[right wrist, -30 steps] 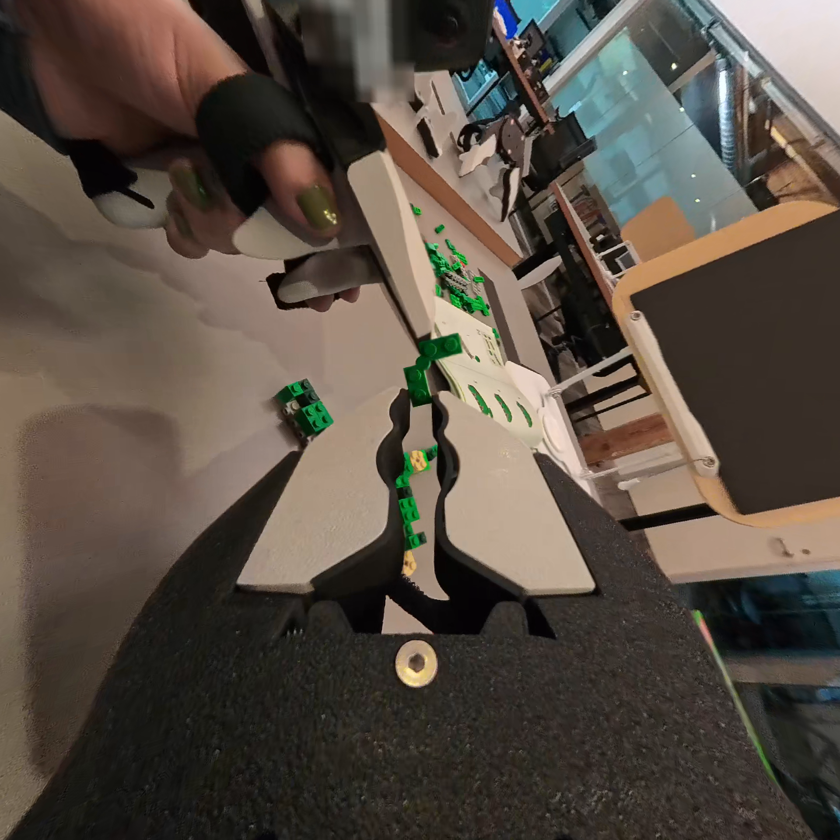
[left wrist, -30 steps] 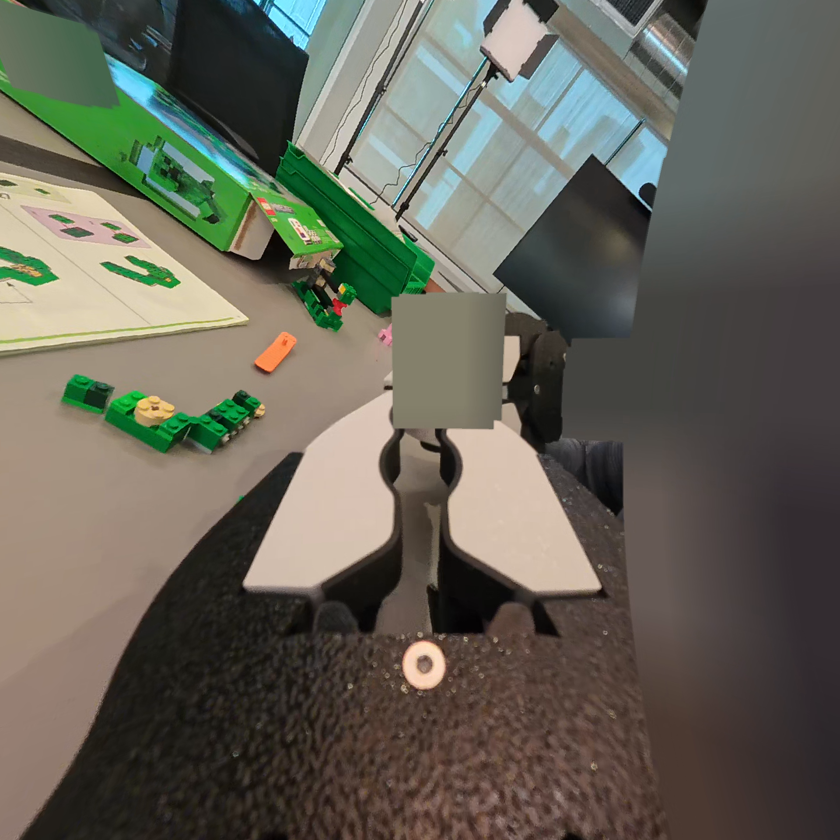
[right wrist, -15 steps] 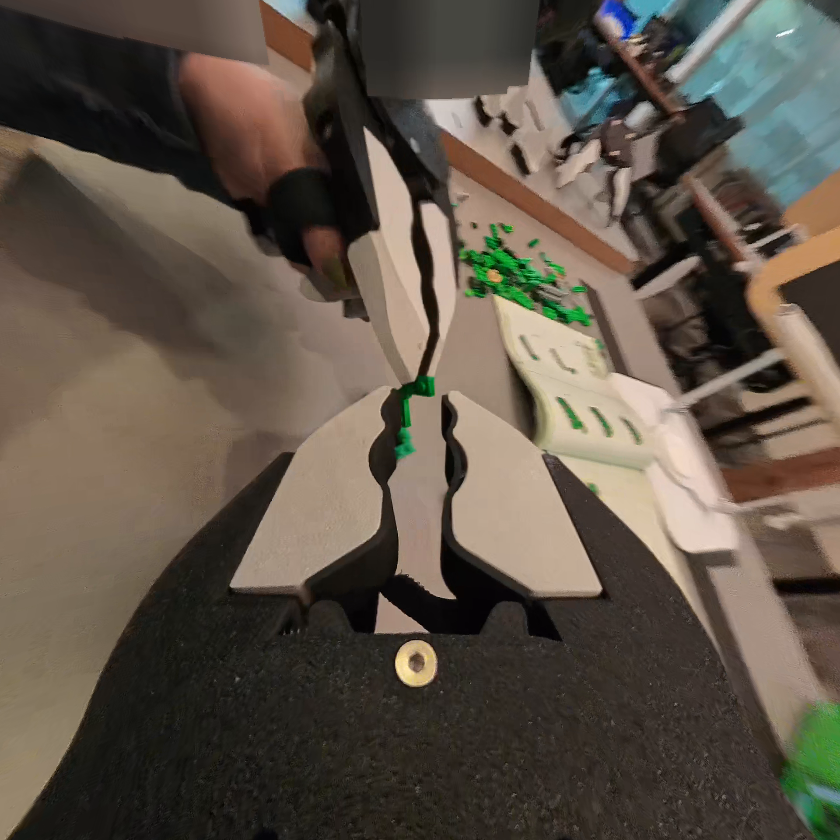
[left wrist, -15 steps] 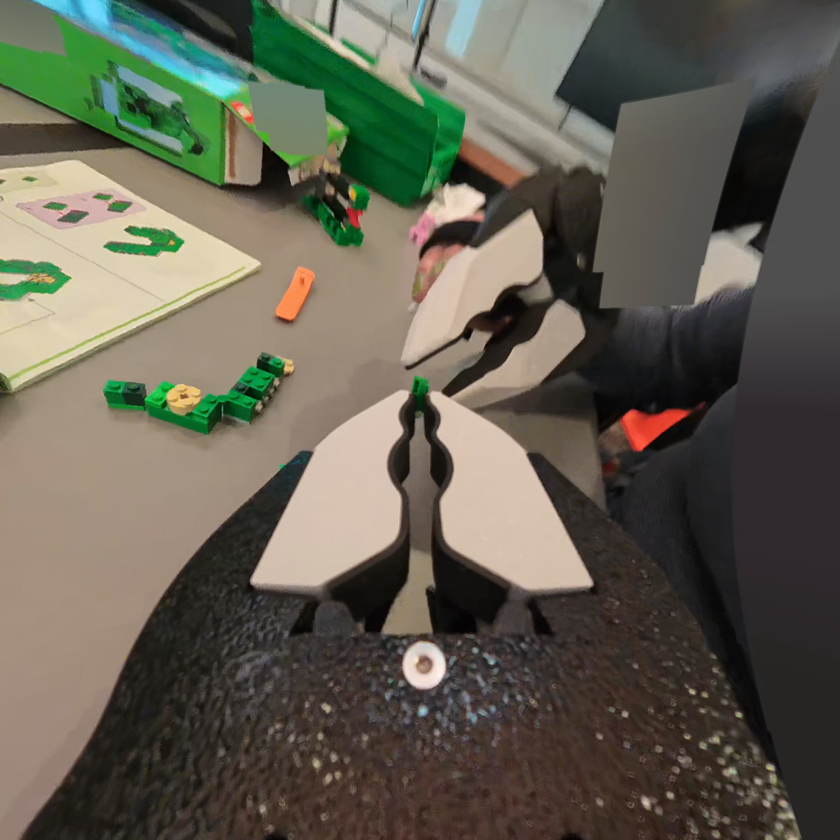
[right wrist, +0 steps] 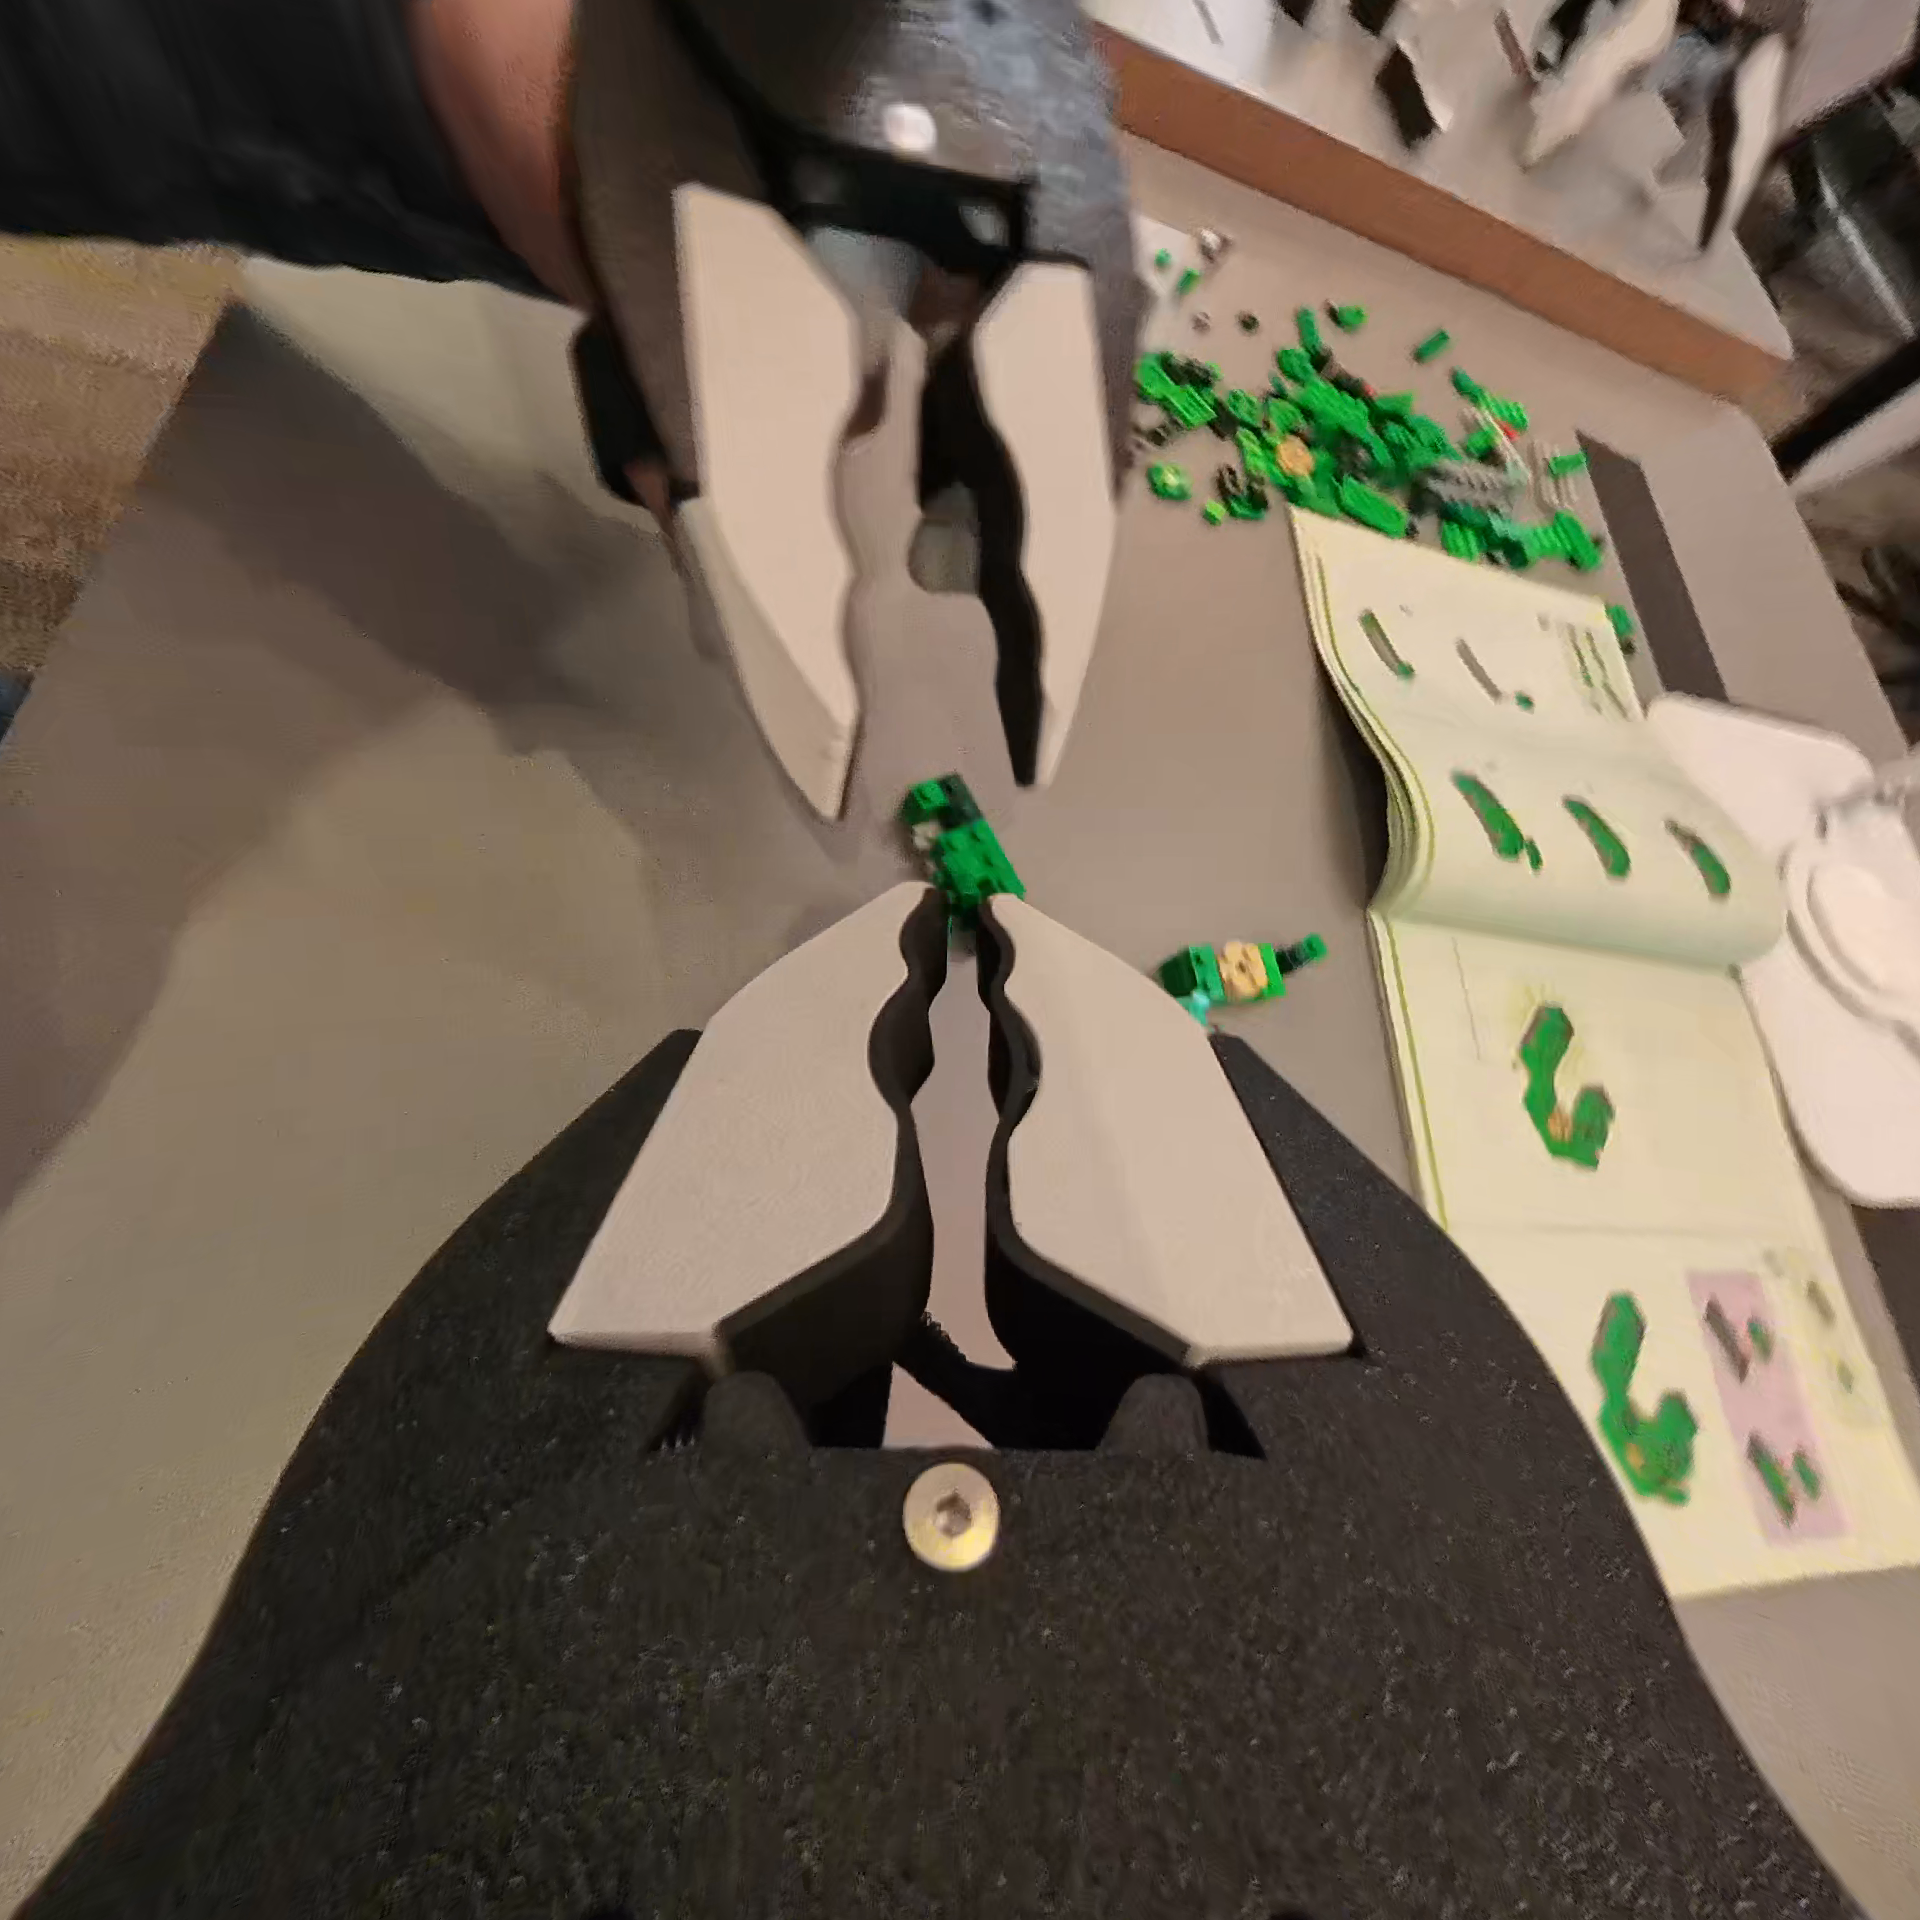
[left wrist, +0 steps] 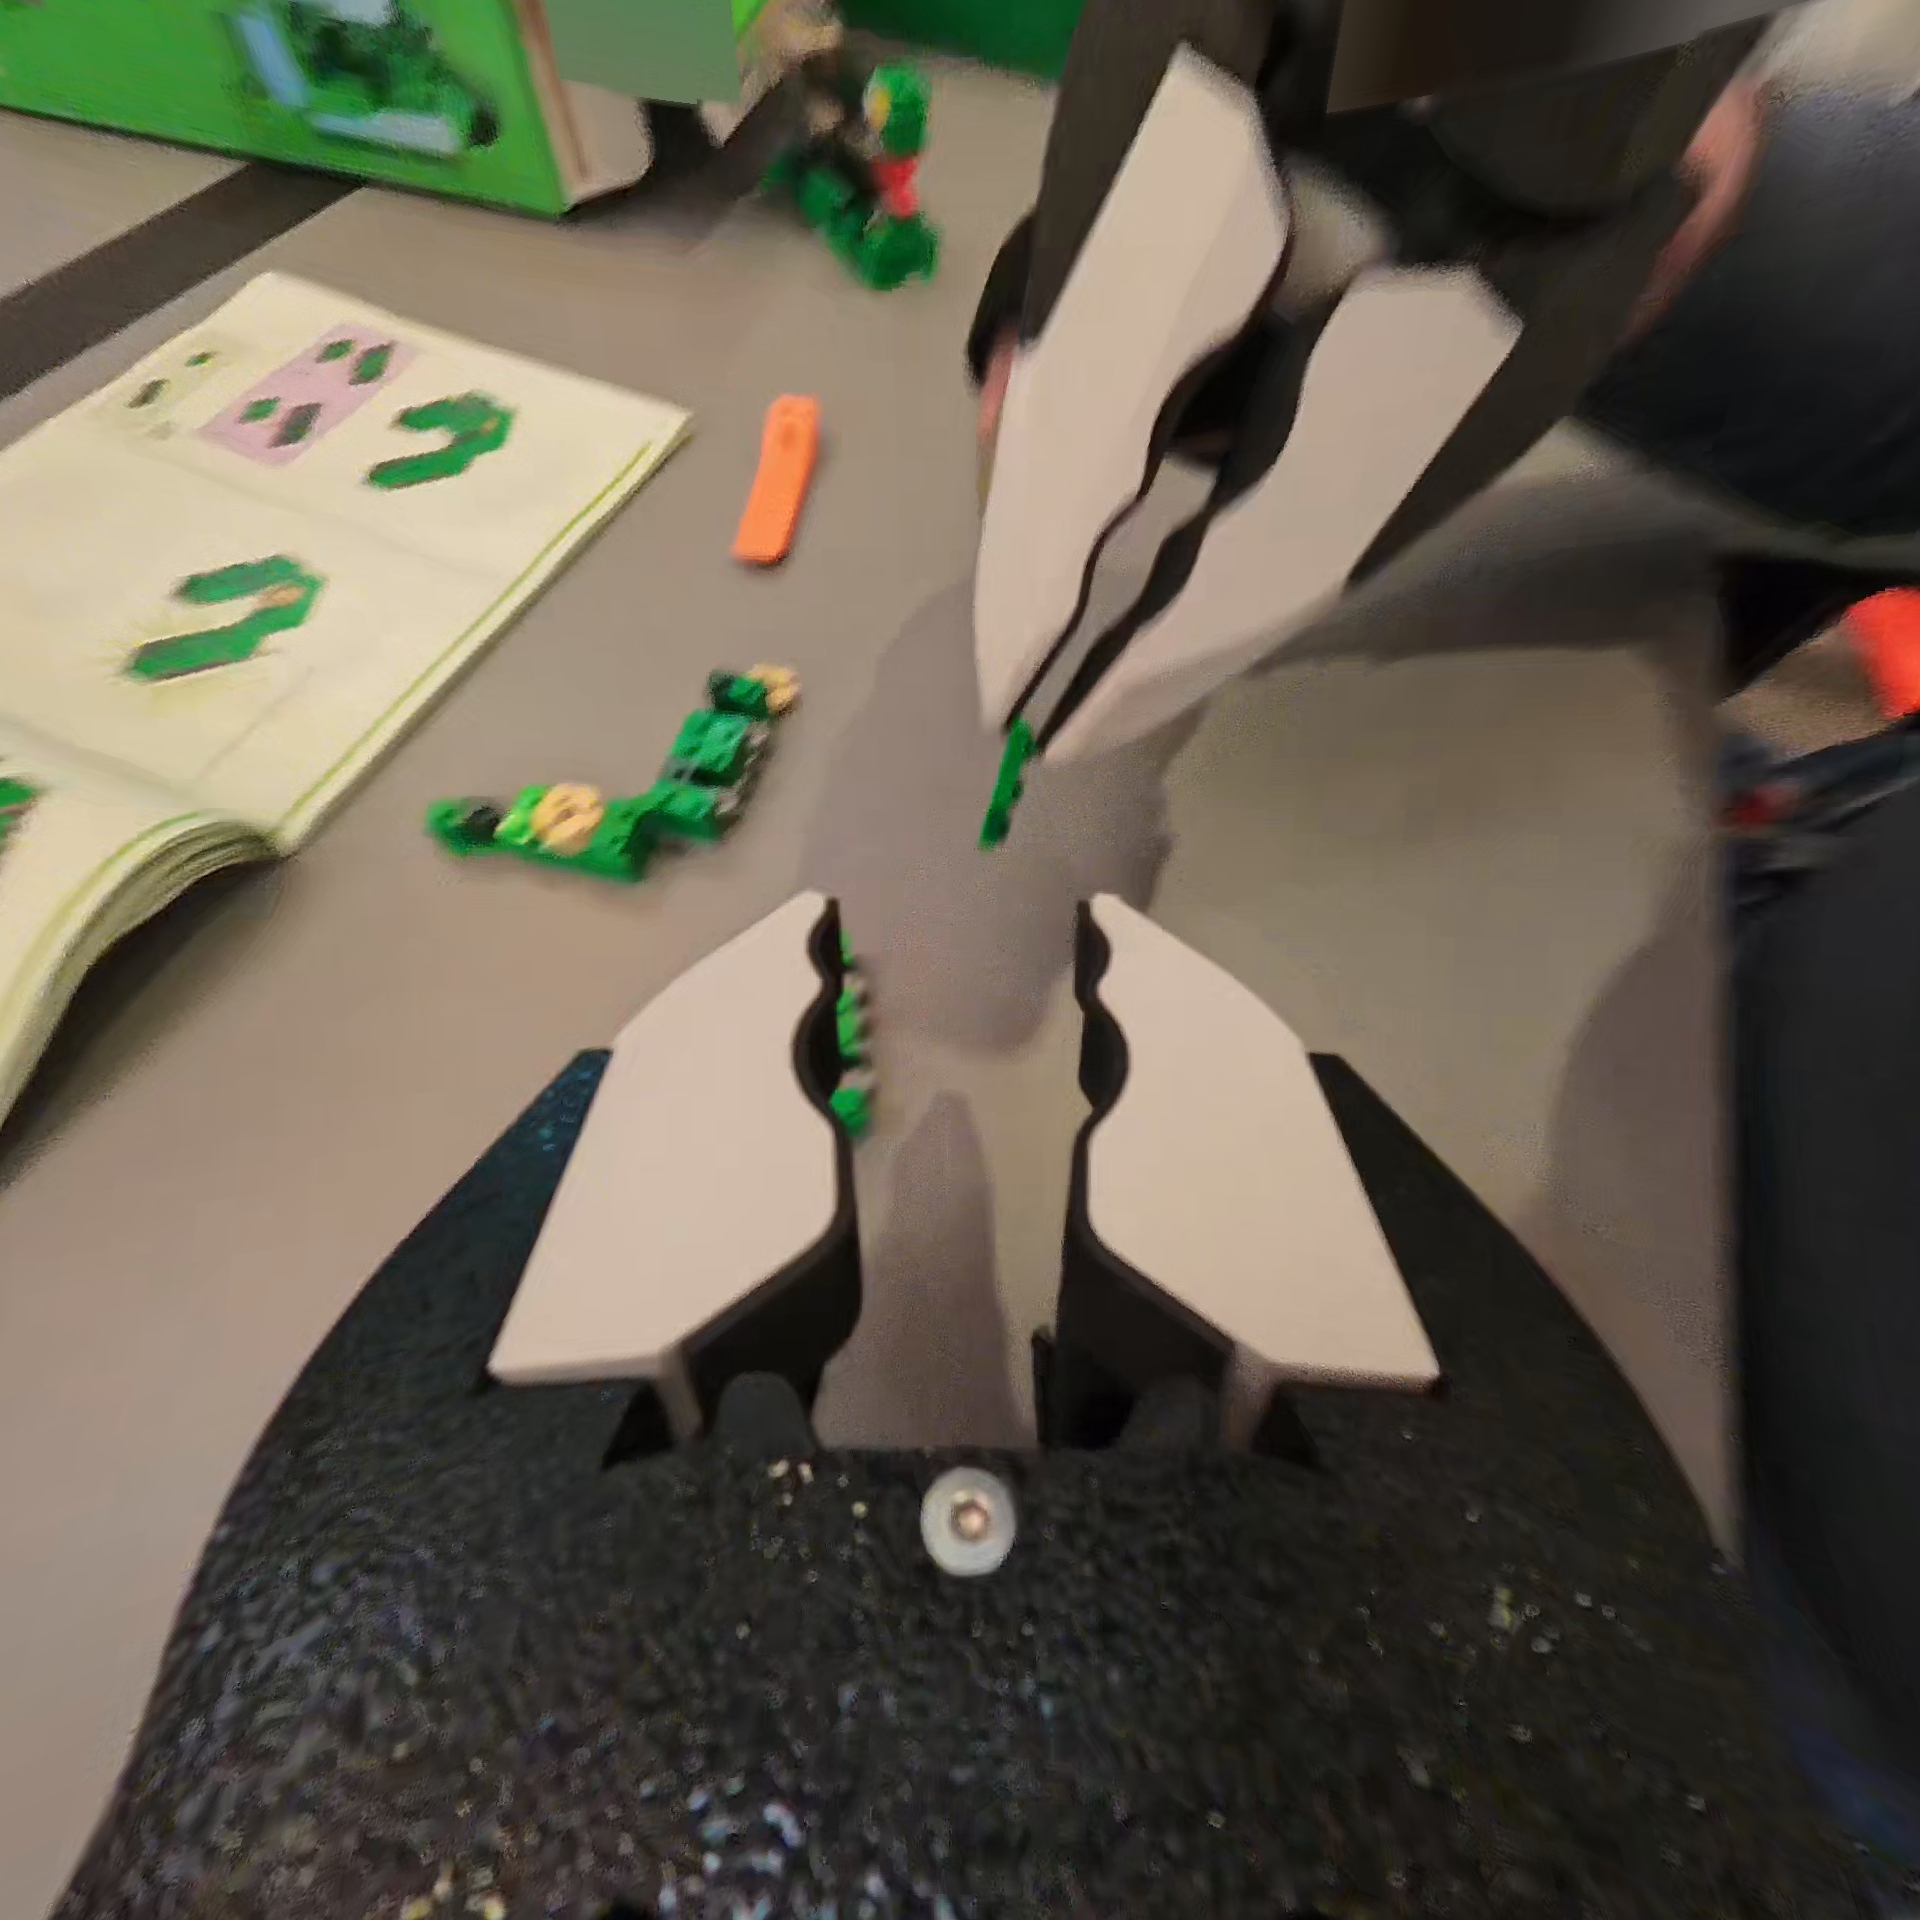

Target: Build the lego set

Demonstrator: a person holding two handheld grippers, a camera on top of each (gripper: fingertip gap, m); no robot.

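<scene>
My right gripper [right wrist: 966,906] is shut on a small green lego piece [right wrist: 961,857] and holds it above the grey table. In the left wrist view the same right gripper [left wrist: 1023,727] points down with the green piece [left wrist: 1006,781] hanging from its tips. My left gripper [left wrist: 958,920] is open and empty, just short of that piece. In the right wrist view it [right wrist: 930,779] hangs open above the piece. Another small green piece [left wrist: 852,1029] shows beside my left finger's inner edge. A part-built green assembly [left wrist: 623,805] lies on the table [right wrist: 1236,966].
An open instruction booklet [left wrist: 260,582] lies left of the assembly and also shows in the right wrist view [right wrist: 1579,935]. An orange brick separator [left wrist: 779,478], a green box [left wrist: 312,94] and a small figure build [left wrist: 873,208] lie beyond. A pile of loose green bricks [right wrist: 1351,436] and white packaging [right wrist: 1849,935] sit by the booklet. Less than 4 cm separates the two grippers' tips. From either gripper's tips it is about 20 cm to the orange brick separator [left wrist: 779,478].
My left gripper was shut on the green piece and has opened. My right gripper has closed on that piece. Both grippers have tilted down toward the table.
</scene>
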